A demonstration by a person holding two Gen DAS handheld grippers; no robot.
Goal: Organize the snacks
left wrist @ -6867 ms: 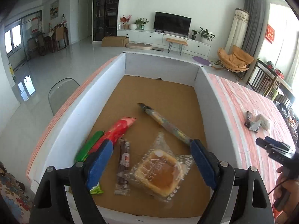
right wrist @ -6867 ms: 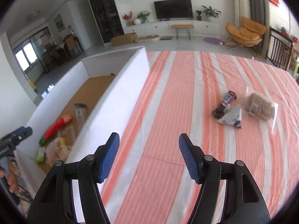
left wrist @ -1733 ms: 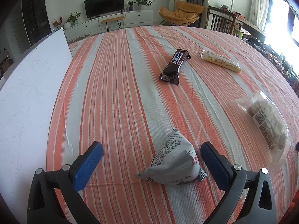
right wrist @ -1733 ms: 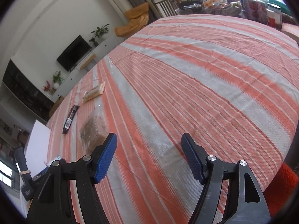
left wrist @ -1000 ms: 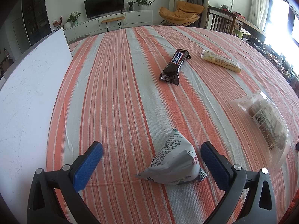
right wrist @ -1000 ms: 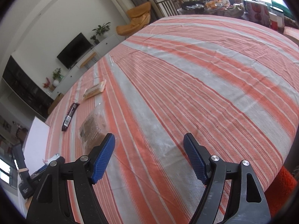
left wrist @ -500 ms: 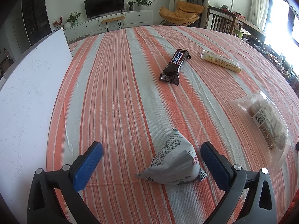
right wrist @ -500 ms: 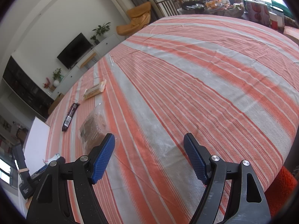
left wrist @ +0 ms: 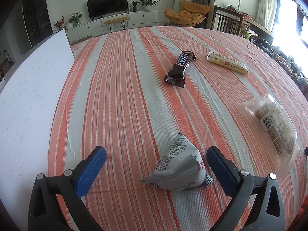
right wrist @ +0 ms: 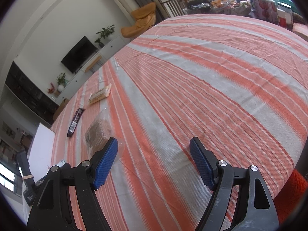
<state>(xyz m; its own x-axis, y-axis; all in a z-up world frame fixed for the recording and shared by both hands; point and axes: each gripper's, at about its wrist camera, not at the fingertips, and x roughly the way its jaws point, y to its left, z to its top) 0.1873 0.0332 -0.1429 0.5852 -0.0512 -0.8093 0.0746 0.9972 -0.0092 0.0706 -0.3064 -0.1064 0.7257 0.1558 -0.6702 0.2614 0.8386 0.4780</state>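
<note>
My left gripper (left wrist: 156, 155) is open, its blue pads on either side of a grey-white triangular snack pouch (left wrist: 178, 168) that lies on the striped tablecloth. Farther off lie a dark chocolate bar (left wrist: 180, 68), a pale yellow wrapped bar (left wrist: 227, 65) and a clear bag of brown biscuits (left wrist: 273, 124) at the right. My right gripper (right wrist: 154, 157) is open and empty above bare cloth. In the right wrist view the biscuit bag (right wrist: 97, 132), the chocolate bar (right wrist: 75, 122) and the yellow bar (right wrist: 100, 95) lie to its left.
A white box wall (left wrist: 28, 104) stands along the left side of the table; it also shows in the right wrist view (right wrist: 41, 146). The table edge (right wrist: 288, 165) drops off at the right. A cluttered table with chairs (right wrist: 221, 2) stands beyond.
Since several seconds ago the left gripper has moved from over the box to the pouch on the table. In the last second nothing has visibly moved.
</note>
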